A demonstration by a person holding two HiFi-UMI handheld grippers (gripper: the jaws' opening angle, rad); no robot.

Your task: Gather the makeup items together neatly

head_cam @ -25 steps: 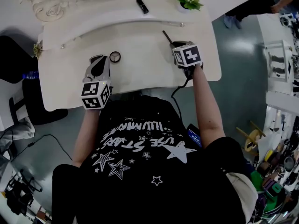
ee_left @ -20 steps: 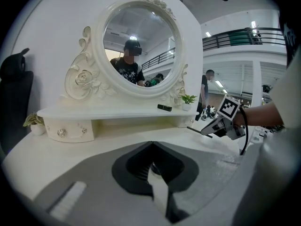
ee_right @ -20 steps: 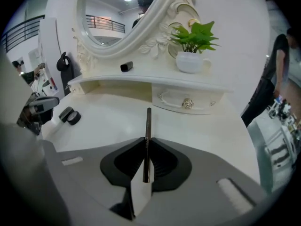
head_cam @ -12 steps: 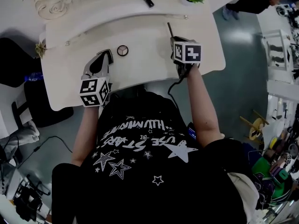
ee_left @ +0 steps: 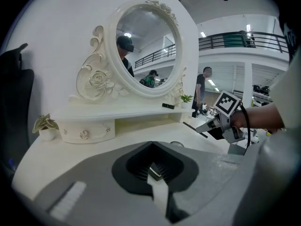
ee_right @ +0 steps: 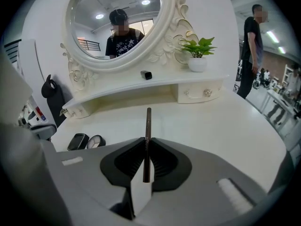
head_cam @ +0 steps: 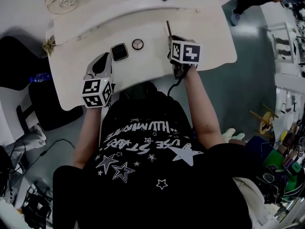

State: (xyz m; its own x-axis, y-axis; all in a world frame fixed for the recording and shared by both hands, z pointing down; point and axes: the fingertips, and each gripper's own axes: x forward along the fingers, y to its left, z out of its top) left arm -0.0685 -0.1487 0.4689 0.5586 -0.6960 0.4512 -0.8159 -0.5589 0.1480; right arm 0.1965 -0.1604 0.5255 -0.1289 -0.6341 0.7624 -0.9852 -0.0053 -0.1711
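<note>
Dressing table [head_cam: 209,42]: white, with a raised back shelf and small drawers. All the makeup is on it or over it.
Mirror [ee_right: 113,22]: oval with a carved frame. Both gripper views show it whole, while the head view cuts it off at the top edge.
Shirt [head_cam: 143,151]: black with white stars. One printed line looks like "USE STARS"; the line above it I cannot read.
Left gripper [head_cam: 103,58]: jaws together with nothing between them, over the table's left part.
Right gripper [head_cam: 171,36]: jaws clamped on the pencil, over the table's right part.
Potted plant [ee_right: 197,48]: on the shelf's right end.
Black compact [head_cam: 119,51]: square, flat on the table just right of the left gripper's tips and clear of them.
Round compact [head_cam: 137,44]: just beside the black compact, between the two grippers. The right gripper view shows the pair side by side. In the left gripper view that gripper's own body hides the black one.
Pencil [ee_right: 147,126]: thin and dark, pinched at its lower part between the pads, the rest sticking out past the fingertips. It carries small print that is too fine to read. The head view shows only the end that sticks out.
Lipstick tube [ee_right: 146,75]: black, lying on the shelf under the mirror, well apart from the compacts.
</note>
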